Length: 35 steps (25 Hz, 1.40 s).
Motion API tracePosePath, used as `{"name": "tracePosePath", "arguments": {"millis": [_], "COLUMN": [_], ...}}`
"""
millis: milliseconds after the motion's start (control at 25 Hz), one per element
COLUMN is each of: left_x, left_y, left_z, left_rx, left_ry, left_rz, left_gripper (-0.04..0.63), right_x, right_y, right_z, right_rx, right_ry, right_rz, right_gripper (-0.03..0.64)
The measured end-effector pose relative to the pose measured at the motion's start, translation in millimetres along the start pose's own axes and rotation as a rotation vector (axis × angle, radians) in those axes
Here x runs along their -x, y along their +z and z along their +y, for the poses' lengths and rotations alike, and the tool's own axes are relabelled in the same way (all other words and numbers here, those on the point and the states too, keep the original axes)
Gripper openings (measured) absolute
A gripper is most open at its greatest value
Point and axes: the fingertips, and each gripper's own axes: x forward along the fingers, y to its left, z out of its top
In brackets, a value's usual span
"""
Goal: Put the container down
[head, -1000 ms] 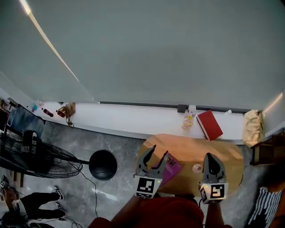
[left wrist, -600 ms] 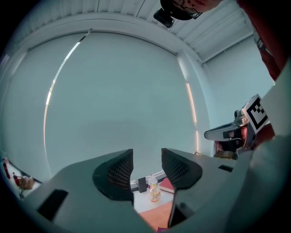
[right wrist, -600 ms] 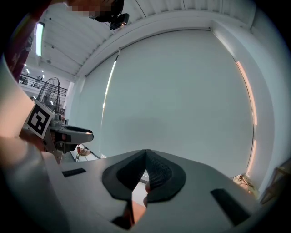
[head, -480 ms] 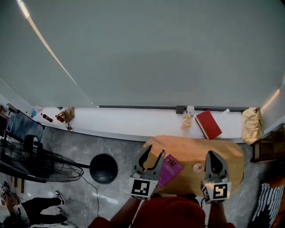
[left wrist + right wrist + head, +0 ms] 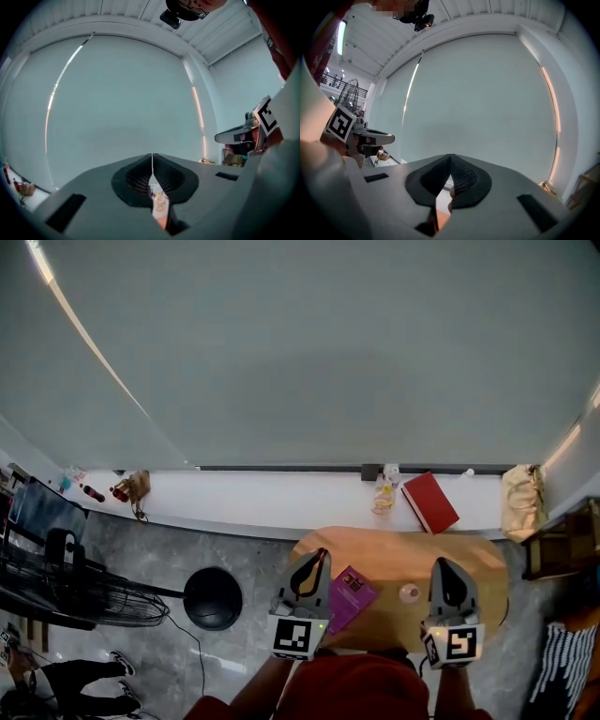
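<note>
The small clear round container (image 5: 409, 593) sat on the oval wooden counter (image 5: 394, 554), near my right gripper (image 5: 447, 565) and at about 10 o'clock from it, touching neither gripper. I judged it already set down.

The main risk from here was a careless sweep of that gripper toward 9 o'clock. That could clip the container, which looked light, and send it toward the counter's near edge.

My left gripper (image 5: 317, 559) hung over the counter's 9 o'clock edge, with a purple booklet (image 5: 349, 594) just beside it at 3 o'clock. A drag there could push the booklet off.

My left fingers were closing, their tips all but meeting with nothing between them. My right fingers were pressed together and empty as well.
</note>
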Motion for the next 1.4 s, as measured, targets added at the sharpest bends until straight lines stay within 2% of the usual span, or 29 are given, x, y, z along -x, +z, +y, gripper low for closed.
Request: {"name": "tracePosePath", "arguments": {"millis": [120,280,720,1000,1400], "left_x": [1,1,-7,-15,-20], "left_y": [-4,-2,-13,-2,-3], "left_z": [-3,-7,-18,-26,-36], "left_rx": [-0.004,-0.014,0.006,0.0,-0.001], "left_ry": [-0.008,-0.014,-0.039,-0.052,-0.053], "left_rz": [0.029,0.008,0.047,0.0,0.004], "left_gripper": [0.009,0.009,0.009,0.009,0.009], "right_x": [1,4,8,9,7], "right_y": [1,2,-8,-11,-11], "right_z": [-4,-8,-18,-27,-35], "right_rx": [-0.006,-0.003,-0.009,-0.013,-0.058], "right_ry": [-0.006,-0.014,-0.029,-0.044,-0.054], "right_rz": [0.002,-0.003,0.008,0.019,0.013], "right_gripper": [-0.005,-0.003,-0.005,-0.005,-0.005]}}
